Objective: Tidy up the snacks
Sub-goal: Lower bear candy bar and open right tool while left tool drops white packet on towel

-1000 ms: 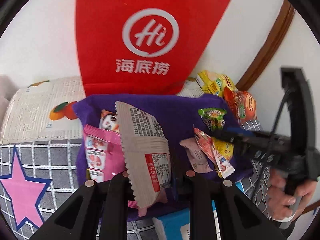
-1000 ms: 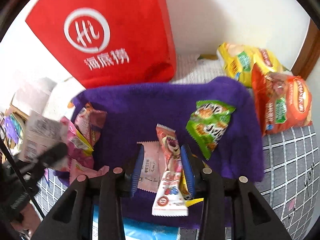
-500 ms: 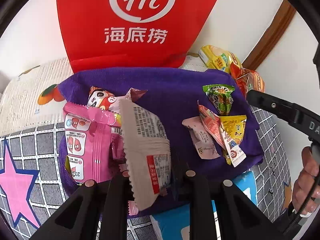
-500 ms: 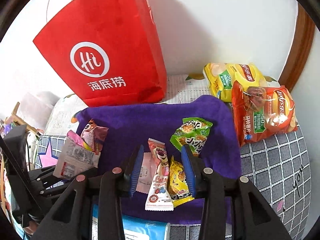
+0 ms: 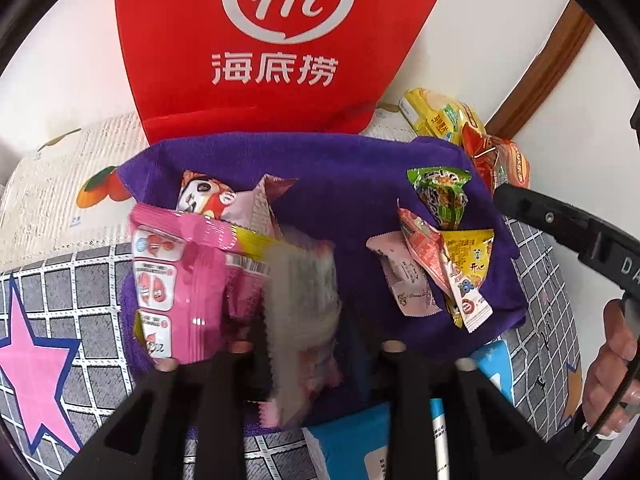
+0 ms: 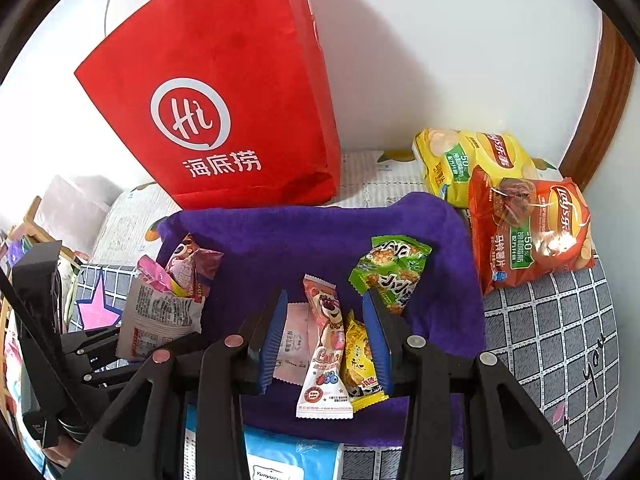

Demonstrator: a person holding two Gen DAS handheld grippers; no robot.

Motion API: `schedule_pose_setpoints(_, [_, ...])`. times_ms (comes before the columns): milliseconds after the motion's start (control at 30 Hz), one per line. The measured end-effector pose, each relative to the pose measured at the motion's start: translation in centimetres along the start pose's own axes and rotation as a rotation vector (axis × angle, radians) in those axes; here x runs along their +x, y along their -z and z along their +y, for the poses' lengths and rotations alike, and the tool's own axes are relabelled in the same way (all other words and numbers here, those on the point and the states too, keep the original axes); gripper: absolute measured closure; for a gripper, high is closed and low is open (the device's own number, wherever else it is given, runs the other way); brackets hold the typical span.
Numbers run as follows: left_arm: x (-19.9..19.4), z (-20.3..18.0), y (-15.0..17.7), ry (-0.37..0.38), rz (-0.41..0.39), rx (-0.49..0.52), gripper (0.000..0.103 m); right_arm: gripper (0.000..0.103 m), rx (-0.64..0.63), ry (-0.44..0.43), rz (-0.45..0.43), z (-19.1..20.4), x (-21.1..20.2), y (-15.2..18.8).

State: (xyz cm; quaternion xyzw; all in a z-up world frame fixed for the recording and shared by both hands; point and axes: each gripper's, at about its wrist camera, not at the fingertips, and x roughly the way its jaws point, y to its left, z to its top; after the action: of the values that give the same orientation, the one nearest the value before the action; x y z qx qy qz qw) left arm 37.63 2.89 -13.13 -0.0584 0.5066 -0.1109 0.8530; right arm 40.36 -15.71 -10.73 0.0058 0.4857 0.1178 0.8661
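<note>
A purple towel [image 6: 300, 232] lies on the checked mat and bears the snacks. My left gripper [image 5: 316, 340] hangs over its left part. Its jaws are opening, and a grey-white printed packet [image 5: 300, 292] sits blurred and loose between them, beside a pink bag [image 5: 176, 280]. In the right wrist view that packet [image 6: 160, 316] stands at the left fingers' tips. My right gripper [image 6: 325, 300] is open above a strawberry-bear bar [image 6: 324, 344], a yellow packet [image 6: 360, 356] and a pale pink packet [image 6: 294, 340], which all lie flat on the towel. A green packet [image 6: 388, 272] lies just beyond.
A red paper bag [image 6: 224, 112] stands upright behind the towel against the white wall. Yellow [image 6: 472, 160] and orange [image 6: 532, 232] chip bags lie at the back right. A blue tissue pack [image 6: 292, 456] sits at the towel's near edge. A hand [image 5: 612, 360] holds the right gripper's handle.
The left jaws have parted and the grey-white packet, gripped before, now blurs loose between them. The right gripper rose slightly; the three small packets stayed on the towel.
</note>
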Motion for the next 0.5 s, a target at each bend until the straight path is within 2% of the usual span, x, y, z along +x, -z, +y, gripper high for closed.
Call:
schedule_pose_setpoints(300, [-2.3, -0.1, -0.4, 0.016, -0.049, 0.006, 0.064, 0.064, -0.021, -0.007, -0.016, 1.4, -1.2, 0.4])
schedule_pose_setpoints(500, [-4.2, -0.2, -0.4, 0.009, -0.090, 0.004, 0.061, 0.064, -0.015, -0.007, -0.042, 1.7, -3.6, 2.8])
